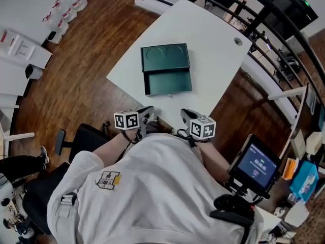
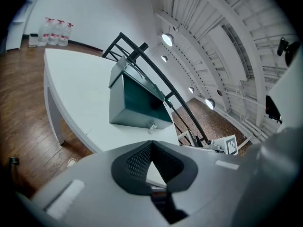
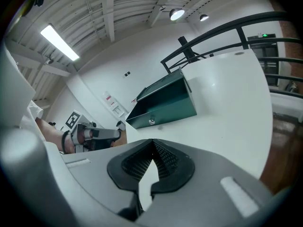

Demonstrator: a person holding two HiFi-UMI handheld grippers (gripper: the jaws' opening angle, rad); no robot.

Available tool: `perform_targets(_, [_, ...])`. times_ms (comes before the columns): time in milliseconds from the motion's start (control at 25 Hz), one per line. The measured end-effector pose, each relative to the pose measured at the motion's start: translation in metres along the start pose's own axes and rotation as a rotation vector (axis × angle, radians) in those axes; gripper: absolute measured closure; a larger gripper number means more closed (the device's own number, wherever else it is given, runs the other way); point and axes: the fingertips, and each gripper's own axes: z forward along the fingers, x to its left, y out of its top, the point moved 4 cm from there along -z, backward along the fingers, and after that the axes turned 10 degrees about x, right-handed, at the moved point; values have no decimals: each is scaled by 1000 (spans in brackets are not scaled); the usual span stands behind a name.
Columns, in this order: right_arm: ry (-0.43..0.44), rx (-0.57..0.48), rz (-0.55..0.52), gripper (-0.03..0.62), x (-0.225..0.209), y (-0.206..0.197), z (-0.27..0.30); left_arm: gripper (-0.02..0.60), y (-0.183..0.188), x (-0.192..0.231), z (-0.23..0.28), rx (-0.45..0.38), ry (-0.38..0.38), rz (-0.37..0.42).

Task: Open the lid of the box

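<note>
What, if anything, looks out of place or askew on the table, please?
Nothing stands out. The box rests flat on the table with its lid open; nothing is spilled or visibly damaged.

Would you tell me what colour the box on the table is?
The box is dark green; the head view shows it best.

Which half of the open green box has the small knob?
The near half, lower in the head view: its front wall carries the knob. The far half shows two round impressions instead.
</note>
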Motion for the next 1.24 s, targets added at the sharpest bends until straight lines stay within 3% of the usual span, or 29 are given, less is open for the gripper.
perform_targets(1240, [-35, 2, -75, 595, 2, 22, 2, 581, 10, 1, -5, -23, 3, 2])
